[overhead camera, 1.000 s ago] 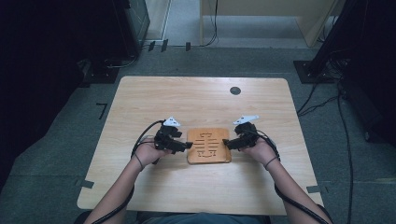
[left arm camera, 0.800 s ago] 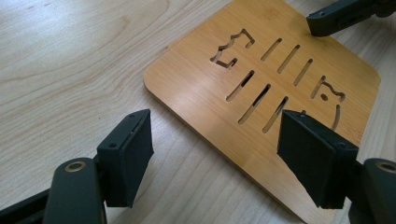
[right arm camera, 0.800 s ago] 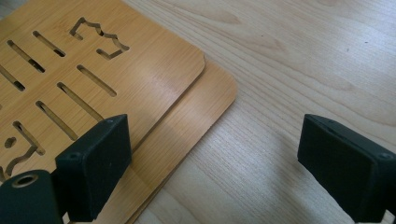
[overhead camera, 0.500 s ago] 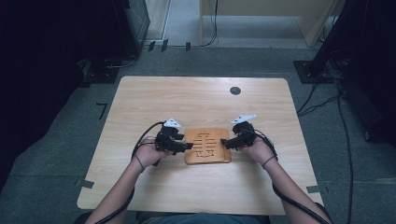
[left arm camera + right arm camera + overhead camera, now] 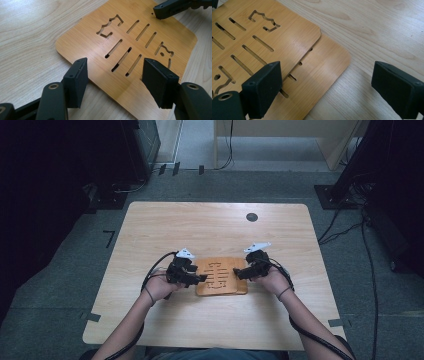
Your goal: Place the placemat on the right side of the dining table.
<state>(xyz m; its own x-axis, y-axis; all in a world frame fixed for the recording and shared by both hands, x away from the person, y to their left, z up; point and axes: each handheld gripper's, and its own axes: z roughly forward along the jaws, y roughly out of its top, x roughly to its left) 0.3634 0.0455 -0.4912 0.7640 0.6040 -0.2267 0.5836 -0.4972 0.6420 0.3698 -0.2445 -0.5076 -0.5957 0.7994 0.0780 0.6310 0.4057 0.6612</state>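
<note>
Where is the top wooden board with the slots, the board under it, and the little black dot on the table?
top board (image 5: pixel 274 30), right gripper view, bare face between its cutouts.
lower board (image 5: pixel 324 65), right gripper view, the corner sticking out from beneath.
black dot (image 5: pixel 252 217), high view, its middle, at the table's far side.

Two thin bamboo boards, stacked, on surface near front centre. Upper board (image 5: pixel 259 32): orange-brown, rounded corners, cut-through slots in parallel rows plus crown-like cutouts at opposite ends; lies flat, shifted off lower one. Lower board (image 5: pixel 322 67): same colour and rounded corners, slots partly visible under upper board's edge, one corner and edge strip exposed. In high view, pair (image 5: pixel 221 276) reads as one squarish plaque, edges roughly parallel to surface edges.
</note>
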